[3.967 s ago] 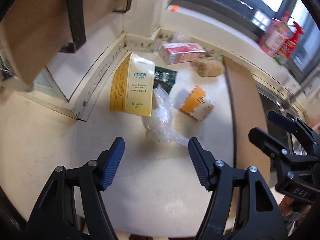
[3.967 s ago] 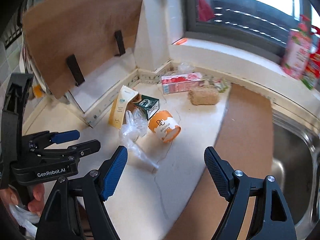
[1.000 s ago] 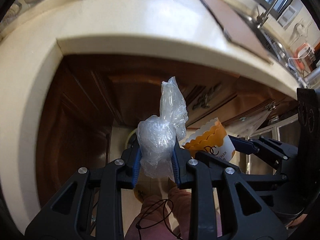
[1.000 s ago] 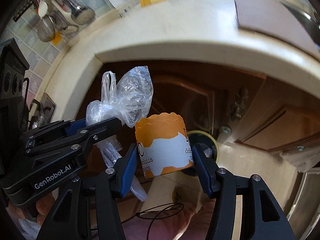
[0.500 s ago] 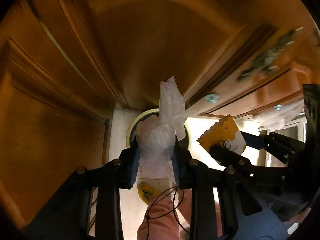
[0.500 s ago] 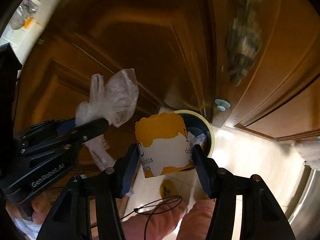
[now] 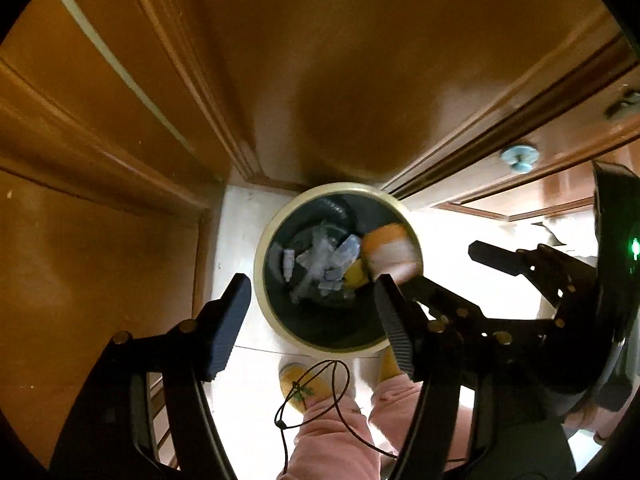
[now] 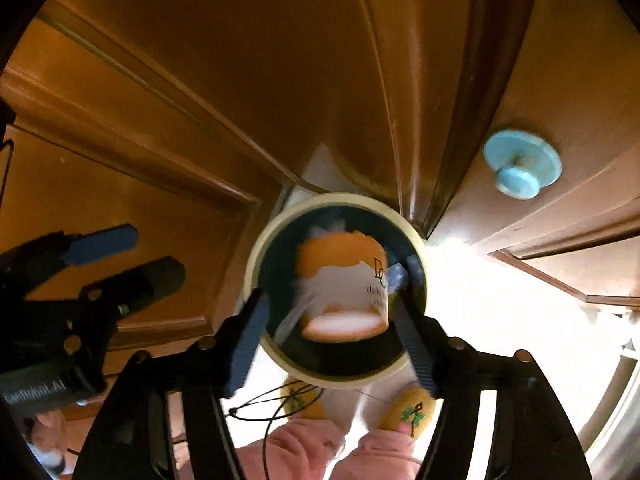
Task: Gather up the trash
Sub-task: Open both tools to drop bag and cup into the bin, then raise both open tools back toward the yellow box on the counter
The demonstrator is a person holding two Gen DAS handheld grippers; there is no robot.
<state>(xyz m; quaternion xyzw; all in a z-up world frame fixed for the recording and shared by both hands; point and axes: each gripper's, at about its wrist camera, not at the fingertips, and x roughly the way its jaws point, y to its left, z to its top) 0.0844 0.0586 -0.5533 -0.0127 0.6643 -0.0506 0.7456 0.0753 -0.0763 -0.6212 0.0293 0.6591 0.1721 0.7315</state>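
Note:
A round bin (image 7: 264, 240) with a cream rim and dark liner stands on the floor straight below. My left gripper (image 7: 312, 320) hangs over it with its jaws opening and nothing between them. The clear plastic bag (image 7: 316, 264) lies crumpled inside the bin among other scraps. The orange and white paper cup (image 8: 344, 280) is blurred over the bin's mouth (image 8: 256, 264), between the fingers of my right gripper (image 8: 330, 340). Those jaws are opening and the left pad stands clear of the cup. In the left wrist view the cup (image 7: 390, 254) shows at the bin's right edge.
Brown wooden cabinet doors close in behind the bin, one with a pale blue knob (image 8: 520, 164). A person's pink trouser legs (image 7: 332, 440) and yellow slippers (image 8: 408, 412) stand just in front of the bin. A thin black cord (image 7: 316, 392) dangles there. Pale floor tiles (image 7: 452, 240) lie to the right.
Both grippers sank from counter height to just over the bin. The left jaws opened and the plastic bag dropped in. The right jaws widened and the cup is slipping out.

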